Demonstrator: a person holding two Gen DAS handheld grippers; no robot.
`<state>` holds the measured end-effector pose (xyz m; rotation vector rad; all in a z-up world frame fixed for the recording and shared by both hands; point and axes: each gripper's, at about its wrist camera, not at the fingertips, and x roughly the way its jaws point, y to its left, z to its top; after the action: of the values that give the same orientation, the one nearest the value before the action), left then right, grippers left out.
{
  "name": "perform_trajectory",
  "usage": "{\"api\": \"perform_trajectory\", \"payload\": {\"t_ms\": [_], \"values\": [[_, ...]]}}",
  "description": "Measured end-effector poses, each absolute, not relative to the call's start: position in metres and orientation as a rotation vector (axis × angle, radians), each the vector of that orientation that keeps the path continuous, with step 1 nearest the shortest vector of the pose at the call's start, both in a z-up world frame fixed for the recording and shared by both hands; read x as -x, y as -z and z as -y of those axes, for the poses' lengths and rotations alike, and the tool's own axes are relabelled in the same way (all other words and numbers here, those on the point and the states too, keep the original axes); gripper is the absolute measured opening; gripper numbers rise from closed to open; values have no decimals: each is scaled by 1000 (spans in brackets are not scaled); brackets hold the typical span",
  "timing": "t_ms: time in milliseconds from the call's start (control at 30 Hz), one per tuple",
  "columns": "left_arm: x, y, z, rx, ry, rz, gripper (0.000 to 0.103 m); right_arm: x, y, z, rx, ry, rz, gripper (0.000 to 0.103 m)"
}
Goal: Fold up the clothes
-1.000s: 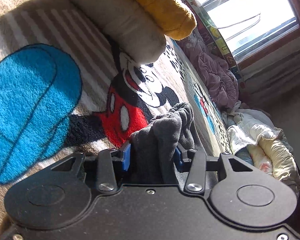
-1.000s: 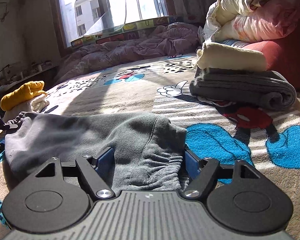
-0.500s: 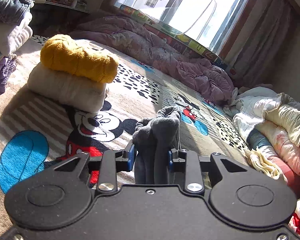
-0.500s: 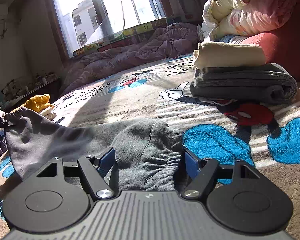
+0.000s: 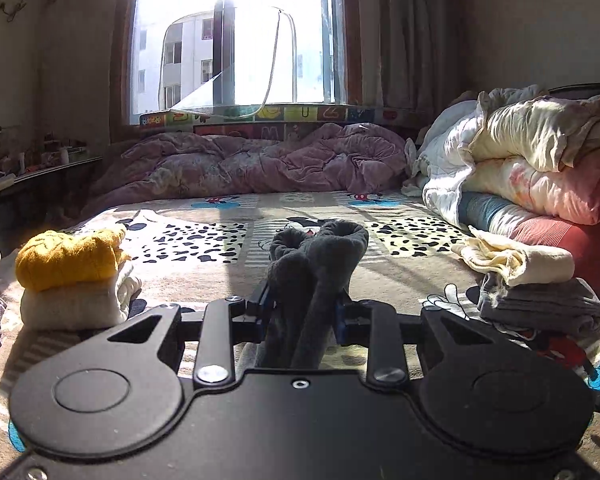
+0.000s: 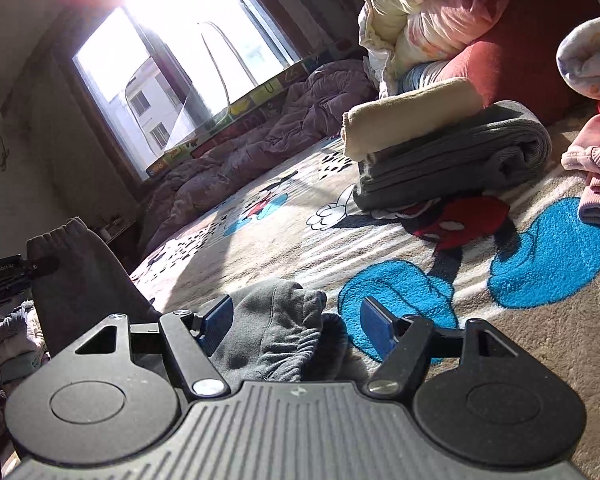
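A dark grey garment [image 5: 314,264] with an elastic hem is the piece in hand. My left gripper [image 5: 302,312] is shut on one bunched end and holds it up above the cartoon-print blanket [image 5: 204,240]. In the right wrist view the garment [image 6: 272,332] lies between my right gripper's [image 6: 296,322] blue pads. The left pad touches the cloth; the right pad [image 6: 374,326] stands apart from it, so the jaws are open. The lifted end [image 6: 72,268] and the left gripper show at the far left of that view.
A yellow and cream folded stack [image 5: 72,280] sits at the left. A cream and grey folded stack [image 6: 448,148] sits at the right, with pink clothes [image 6: 596,176] beside it. Piled quilts [image 5: 540,160] and a purple duvet [image 5: 252,164] lie toward the window.
My left gripper has swung upright and lifted its end of the garment. My right gripper has tilted and its jaws have opened off the hem, which has slumped onto the blanket.
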<state>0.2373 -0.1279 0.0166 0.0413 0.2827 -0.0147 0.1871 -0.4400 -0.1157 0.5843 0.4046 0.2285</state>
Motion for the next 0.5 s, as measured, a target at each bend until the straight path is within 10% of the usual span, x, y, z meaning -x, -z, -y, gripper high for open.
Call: {"api": "perform_trajectory", "payload": {"t_ms": [500], "values": [[-204, 52, 278, -503, 132, -188, 28, -180, 129, 481, -752, -195, -376, 71]]}}
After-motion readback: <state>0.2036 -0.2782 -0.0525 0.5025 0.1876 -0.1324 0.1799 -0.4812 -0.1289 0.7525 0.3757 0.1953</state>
